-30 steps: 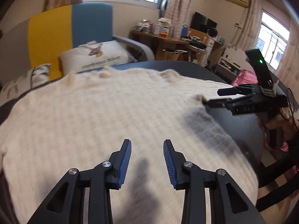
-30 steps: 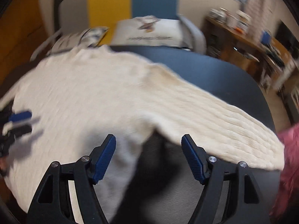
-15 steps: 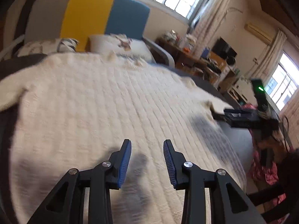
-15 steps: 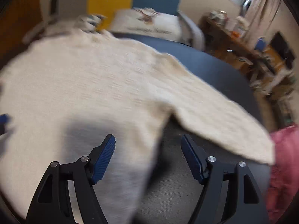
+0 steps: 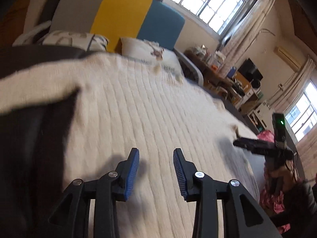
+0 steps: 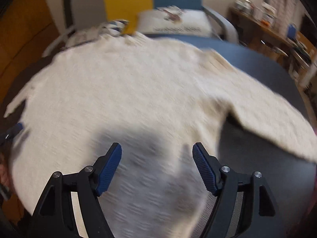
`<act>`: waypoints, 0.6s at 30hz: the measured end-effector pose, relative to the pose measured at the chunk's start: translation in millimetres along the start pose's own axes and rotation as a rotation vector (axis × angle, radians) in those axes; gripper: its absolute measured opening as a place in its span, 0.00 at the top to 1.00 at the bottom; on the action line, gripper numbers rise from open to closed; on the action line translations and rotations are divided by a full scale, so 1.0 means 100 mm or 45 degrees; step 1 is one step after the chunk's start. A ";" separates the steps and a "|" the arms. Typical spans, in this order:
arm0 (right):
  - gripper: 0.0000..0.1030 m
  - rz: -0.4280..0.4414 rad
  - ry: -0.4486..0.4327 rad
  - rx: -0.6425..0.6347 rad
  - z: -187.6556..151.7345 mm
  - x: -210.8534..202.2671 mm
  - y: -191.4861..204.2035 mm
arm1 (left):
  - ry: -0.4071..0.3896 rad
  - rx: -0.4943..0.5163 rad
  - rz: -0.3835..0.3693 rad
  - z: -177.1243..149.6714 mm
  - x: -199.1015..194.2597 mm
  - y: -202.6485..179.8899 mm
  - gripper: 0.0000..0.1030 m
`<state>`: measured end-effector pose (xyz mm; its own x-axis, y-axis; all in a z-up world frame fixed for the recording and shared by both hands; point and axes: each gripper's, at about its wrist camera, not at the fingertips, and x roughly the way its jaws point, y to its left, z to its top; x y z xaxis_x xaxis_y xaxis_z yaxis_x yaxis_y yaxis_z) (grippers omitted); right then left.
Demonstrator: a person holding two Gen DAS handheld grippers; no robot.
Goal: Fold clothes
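A cream knitted sweater [image 5: 138, 115] lies spread flat on a dark round table [image 6: 257, 63], one sleeve stretching to the left in the left wrist view and one sleeve [image 6: 267, 115] to the right in the right wrist view. My left gripper [image 5: 156, 168] hovers open above the sweater's body near its left side, nothing between its blue pads. My right gripper [image 6: 157, 164] stands open over the lower right part of the body, close to the armpit, holding nothing. The right gripper also shows at the sweater's right edge in the left wrist view [image 5: 245, 144].
Behind the table stands a grey, yellow and blue sofa [image 5: 122, 17] with white cushions [image 5: 150, 53]. A cluttered wooden desk [image 5: 218, 73] and windows sit at the back right. Pink fabric [image 5: 267, 136] lies past the table's right edge.
My left gripper has slid left across the sweater and rolled, bringing the left sleeve into view. My right gripper has shifted left from the bare table by the armpit to over the sweater's body.
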<state>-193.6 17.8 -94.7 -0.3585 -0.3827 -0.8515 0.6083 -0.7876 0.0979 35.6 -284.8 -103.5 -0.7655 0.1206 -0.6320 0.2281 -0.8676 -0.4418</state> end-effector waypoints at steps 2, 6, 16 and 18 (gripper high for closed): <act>0.26 0.041 -0.017 -0.046 0.19 0.08 0.16 | 0.000 0.037 0.024 0.27 0.13 0.01 0.65; 0.26 0.024 0.052 -0.093 0.19 0.44 0.35 | 0.144 -0.032 0.232 0.40 0.58 0.28 0.67; 0.20 0.162 -0.050 -0.062 0.38 0.50 0.12 | -0.001 0.030 0.109 0.65 0.47 0.17 0.66; 0.20 0.187 -0.103 -0.040 0.67 0.50 0.04 | -0.067 0.107 0.099 1.01 0.61 0.04 0.66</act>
<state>-256.6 -36.8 -102.1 -0.3195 -0.5310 -0.7848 0.6796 -0.7056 0.2007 -70.8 -329.5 -78.8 -0.7786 0.0276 -0.6269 0.2385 -0.9110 -0.3364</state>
